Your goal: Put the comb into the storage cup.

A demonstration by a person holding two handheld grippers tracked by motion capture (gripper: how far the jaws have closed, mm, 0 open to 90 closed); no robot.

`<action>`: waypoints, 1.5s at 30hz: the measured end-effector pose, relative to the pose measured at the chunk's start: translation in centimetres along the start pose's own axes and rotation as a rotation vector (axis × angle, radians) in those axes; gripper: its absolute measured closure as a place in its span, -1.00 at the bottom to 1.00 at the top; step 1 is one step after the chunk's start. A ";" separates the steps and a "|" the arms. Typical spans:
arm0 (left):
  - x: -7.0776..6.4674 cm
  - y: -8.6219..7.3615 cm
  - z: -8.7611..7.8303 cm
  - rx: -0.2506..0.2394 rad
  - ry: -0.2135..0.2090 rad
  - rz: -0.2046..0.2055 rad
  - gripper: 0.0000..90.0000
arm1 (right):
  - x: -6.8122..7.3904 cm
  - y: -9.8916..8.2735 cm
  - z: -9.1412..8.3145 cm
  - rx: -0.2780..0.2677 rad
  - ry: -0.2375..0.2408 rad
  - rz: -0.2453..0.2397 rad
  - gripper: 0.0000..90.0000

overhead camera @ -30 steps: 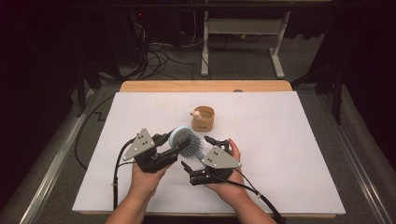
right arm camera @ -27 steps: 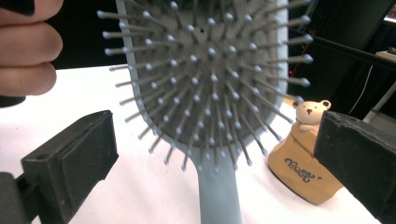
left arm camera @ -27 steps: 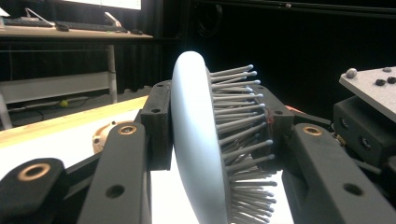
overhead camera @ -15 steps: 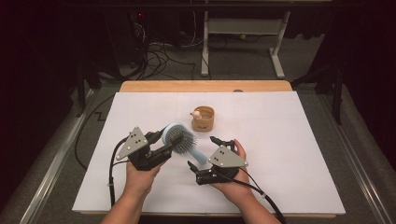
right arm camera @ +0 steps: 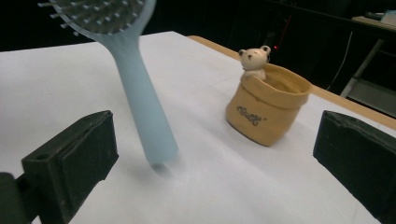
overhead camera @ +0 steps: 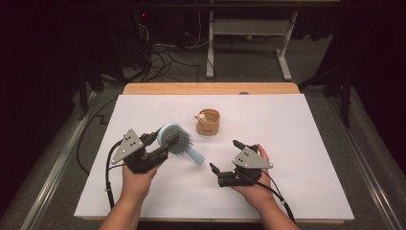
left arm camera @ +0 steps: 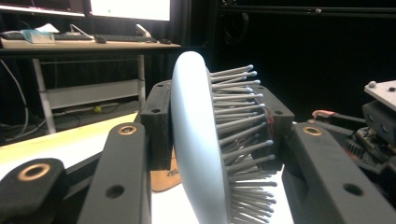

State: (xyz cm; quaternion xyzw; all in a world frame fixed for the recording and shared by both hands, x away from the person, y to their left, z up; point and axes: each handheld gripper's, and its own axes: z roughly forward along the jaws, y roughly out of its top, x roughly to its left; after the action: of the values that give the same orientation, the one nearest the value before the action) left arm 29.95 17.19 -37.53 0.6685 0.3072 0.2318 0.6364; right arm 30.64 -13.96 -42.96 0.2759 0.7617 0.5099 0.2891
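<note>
On the white table (overhead camera: 297,143), your left gripper (overhead camera: 152,154) pinches the hairbrush (overhead camera: 174,140) by its head, handle slanting down to the right. The cup (overhead camera: 208,122) sits just beyond. Your right gripper (overhead camera: 229,155) hangs right of it, jaws spread, empty. Next is probably the handle: line up and close.

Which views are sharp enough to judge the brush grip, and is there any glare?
Left gripper view: hairbrush head close, soft-focused, clamped between the pads. Right gripper view: handle tip slightly blurred, faint shadow beneath; pouch sharp. High view: white table cover evenly lit, no glare, dark surroundings.
</note>
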 end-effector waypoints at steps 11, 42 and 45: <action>1.0 0.1 -0.9 -0.008 0.052 0.001 0.27 | -2.4 -1.4 -2.0 0.013 -0.051 0.053 -1.00; 3.3 0.4 -3.2 -0.028 0.149 0.007 0.27 | -7.4 -5.4 -7.1 0.046 -0.198 0.151 -1.00; 3.2 0.4 -3.1 -0.024 0.146 0.015 0.28 | -7.5 -5.5 -7.4 0.045 -0.204 0.156 -1.00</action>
State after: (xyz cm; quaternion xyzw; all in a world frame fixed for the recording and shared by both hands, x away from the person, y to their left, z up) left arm 30.06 21.59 -37.16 0.6444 0.3451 0.2885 0.6184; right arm 29.74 -25.70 -44.62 0.3910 0.7158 0.4831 0.3183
